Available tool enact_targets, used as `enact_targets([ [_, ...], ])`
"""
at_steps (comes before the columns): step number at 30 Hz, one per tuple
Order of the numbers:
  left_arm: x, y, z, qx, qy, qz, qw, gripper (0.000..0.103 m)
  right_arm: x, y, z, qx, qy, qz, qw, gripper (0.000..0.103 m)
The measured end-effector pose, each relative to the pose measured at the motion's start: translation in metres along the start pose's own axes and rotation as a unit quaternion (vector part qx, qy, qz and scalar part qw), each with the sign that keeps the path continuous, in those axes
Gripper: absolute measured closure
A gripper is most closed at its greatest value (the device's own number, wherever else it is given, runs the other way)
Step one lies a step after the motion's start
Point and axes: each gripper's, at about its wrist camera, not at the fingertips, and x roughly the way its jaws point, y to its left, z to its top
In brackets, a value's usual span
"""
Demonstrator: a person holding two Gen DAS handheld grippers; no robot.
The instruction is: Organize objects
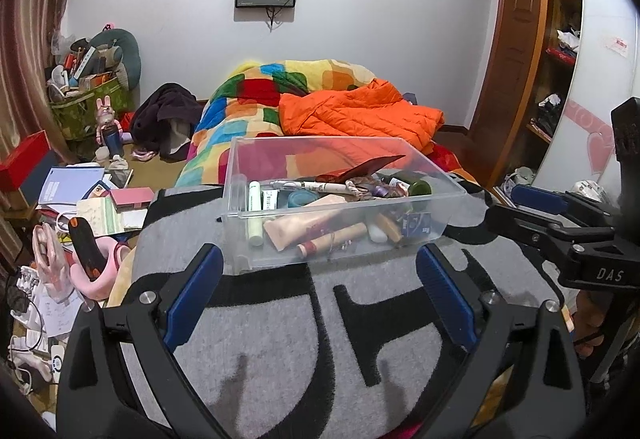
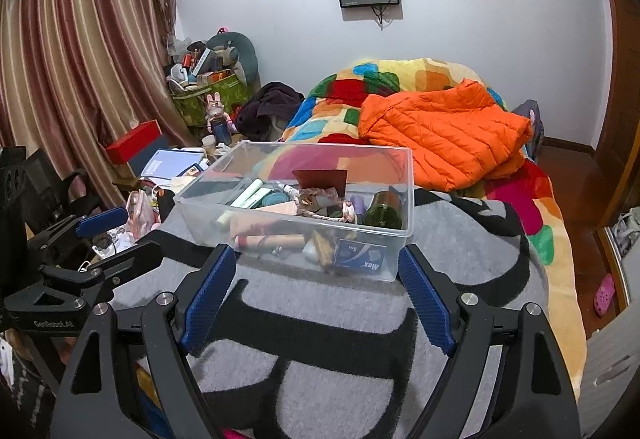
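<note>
Grey and black blanket [image 1: 280,319] covers the bed in front of you, and the clear box [image 1: 452,215] sits on it, full of small things. Its long side runs left to right across your view, open top facing up. An orange jacket [image 1: 360,111] lies on the bed behind it. Your left hand-held gripper [image 1: 320,287] is spread wide and holds nothing, just in front of the box. Your right hand-held gripper [image 2: 316,291] is spread too, empty, near the box's front wall.
</note>
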Motion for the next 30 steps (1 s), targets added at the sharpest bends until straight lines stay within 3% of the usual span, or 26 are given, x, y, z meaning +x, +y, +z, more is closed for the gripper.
enact_targets([
  [30, 0.0040, 0.0020, -0.0010, -0.008, 0.008, 0.000, 0.9999, 0.005, 0.0015, -0.0040, -0.0080, 0.013, 0.007, 0.005, 1.000, 0.022],
])
